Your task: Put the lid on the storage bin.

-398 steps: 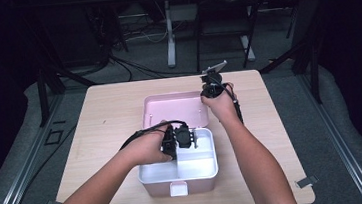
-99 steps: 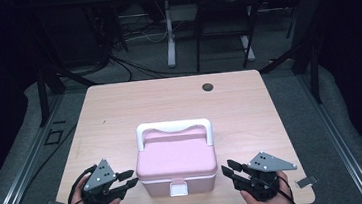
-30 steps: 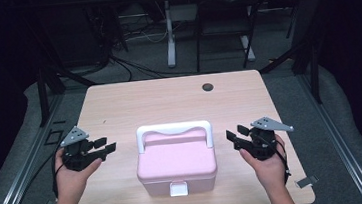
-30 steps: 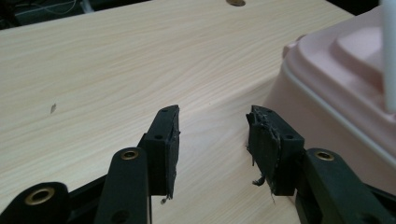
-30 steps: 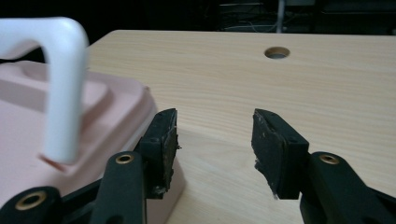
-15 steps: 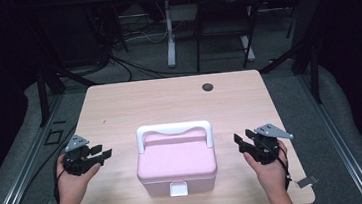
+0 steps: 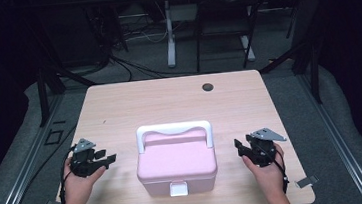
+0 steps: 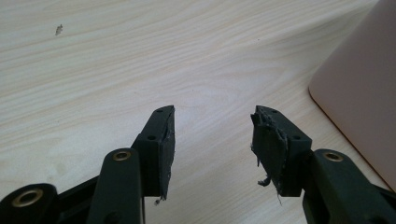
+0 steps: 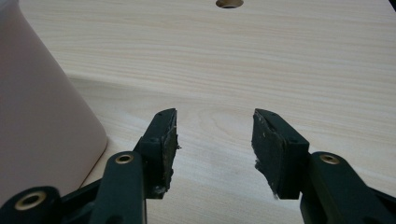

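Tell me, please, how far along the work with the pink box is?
Done: the pink box sits shut, handle folded, clasp at the front. In hand: nothing; left gripper, whose jaws have just been opening, and right gripper flank it, open and apart from it. Left: apparently nothing.

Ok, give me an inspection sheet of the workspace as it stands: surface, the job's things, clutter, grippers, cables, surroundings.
Surface: light wood table, a round hole near its far edge, a small dark speck on the wood.
Job's things: pink box, lid shut, white handle lying at its far side, white latch at the front.
Clutter: nothing seen.
Grippers: left gripper and right gripper flank the box, each apart from it, jaws open with nothing between; the left jaws have just been opening. Pads look frayed.
Cables: a black cable trails from the left gripper; more lie on the floor beyond the table.
Surroundings: dark room, grey floor, another table's legs behind.
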`<state>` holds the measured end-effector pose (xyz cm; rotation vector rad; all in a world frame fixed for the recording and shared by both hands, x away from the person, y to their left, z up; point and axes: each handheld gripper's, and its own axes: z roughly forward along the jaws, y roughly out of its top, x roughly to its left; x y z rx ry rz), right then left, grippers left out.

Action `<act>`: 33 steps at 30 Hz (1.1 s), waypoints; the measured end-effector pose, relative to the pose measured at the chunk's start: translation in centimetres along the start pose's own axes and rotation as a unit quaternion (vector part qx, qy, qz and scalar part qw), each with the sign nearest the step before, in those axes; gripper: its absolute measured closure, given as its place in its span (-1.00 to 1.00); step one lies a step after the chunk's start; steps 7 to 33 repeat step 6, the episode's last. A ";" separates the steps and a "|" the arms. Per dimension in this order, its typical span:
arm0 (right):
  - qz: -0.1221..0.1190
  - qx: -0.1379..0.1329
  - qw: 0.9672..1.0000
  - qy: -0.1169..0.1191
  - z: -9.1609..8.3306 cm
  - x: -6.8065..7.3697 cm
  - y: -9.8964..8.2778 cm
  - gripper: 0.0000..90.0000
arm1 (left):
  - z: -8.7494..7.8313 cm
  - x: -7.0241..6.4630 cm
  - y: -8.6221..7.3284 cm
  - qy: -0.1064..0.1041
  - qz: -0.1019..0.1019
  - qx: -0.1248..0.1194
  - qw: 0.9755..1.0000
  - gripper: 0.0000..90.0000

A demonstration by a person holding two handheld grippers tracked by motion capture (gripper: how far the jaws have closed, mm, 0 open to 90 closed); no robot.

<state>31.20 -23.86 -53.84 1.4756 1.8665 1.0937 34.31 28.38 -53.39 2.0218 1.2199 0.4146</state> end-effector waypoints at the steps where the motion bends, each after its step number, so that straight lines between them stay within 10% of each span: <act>1: -0.001 0.001 1.000 -0.009 0.1 0.1 -0.1 0.11 | 0.1 0.0 0.0 0.002 0.001 0.000 1.000 0.10; 33: -0.004 0.010 1.000 0.001 0.4 0.1 -0.3 0.10 | 0.3 0.0 -0.1 0.000 0.003 0.006 1.000 0.09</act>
